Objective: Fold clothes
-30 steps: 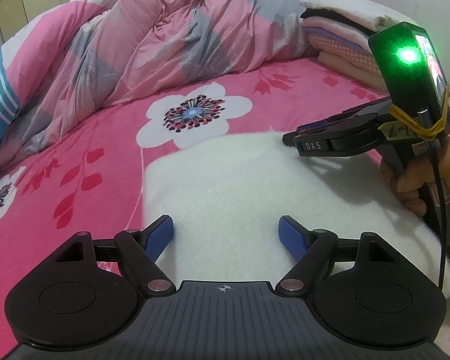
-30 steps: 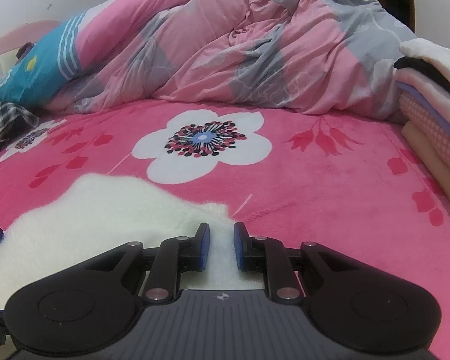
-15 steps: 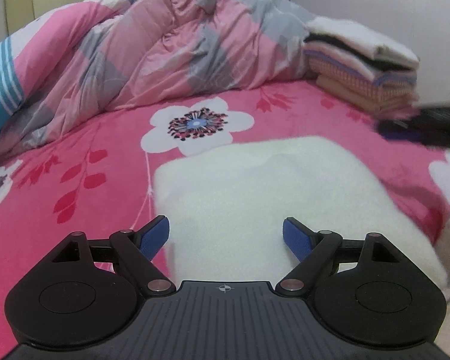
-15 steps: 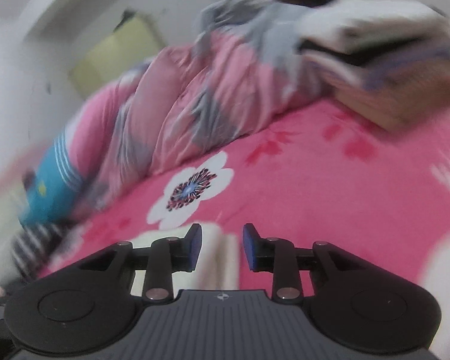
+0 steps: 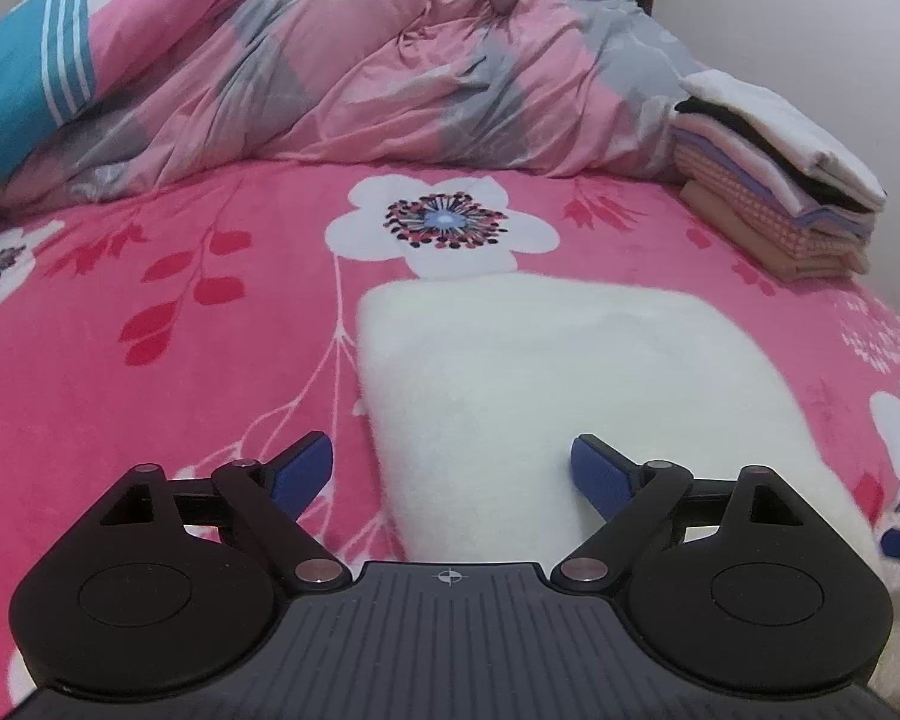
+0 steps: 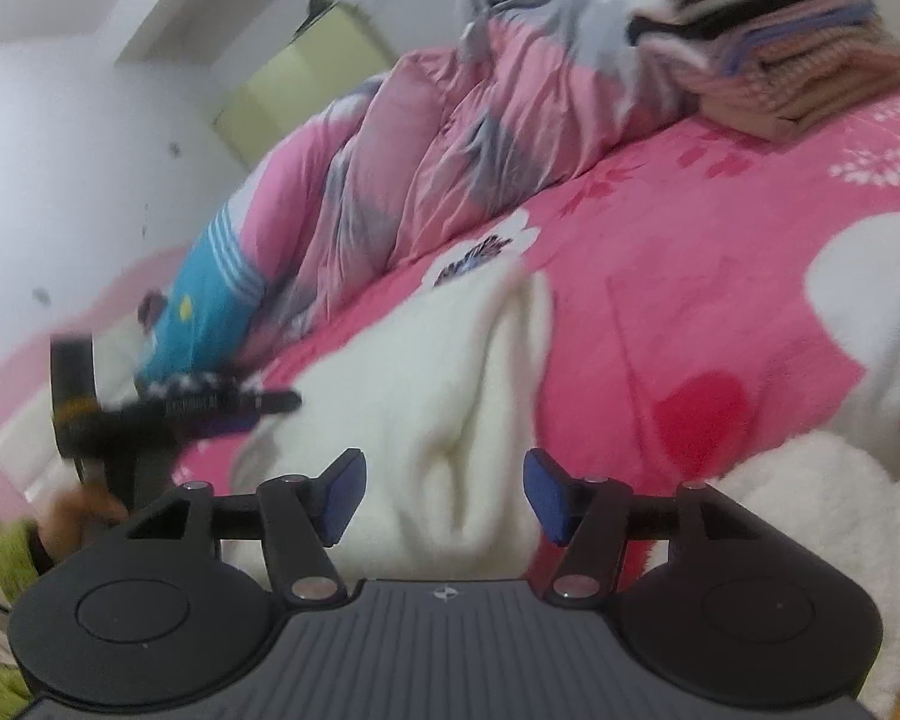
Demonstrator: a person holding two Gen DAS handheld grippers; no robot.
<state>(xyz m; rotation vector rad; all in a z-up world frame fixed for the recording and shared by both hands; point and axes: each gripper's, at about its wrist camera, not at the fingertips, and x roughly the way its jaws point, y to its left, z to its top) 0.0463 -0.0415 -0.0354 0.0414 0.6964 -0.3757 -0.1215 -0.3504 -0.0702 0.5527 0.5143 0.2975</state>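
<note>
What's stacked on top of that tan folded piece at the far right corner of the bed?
On the tan piece lie a pink checked layer, lilac and pale layers, something black, and a white piece on top. Only folded edges show; what each garment is stays hidden.

I see open pink bed at left of the frame; the rumpled quilt blocks the top, the folded stack the upper right.
</note>
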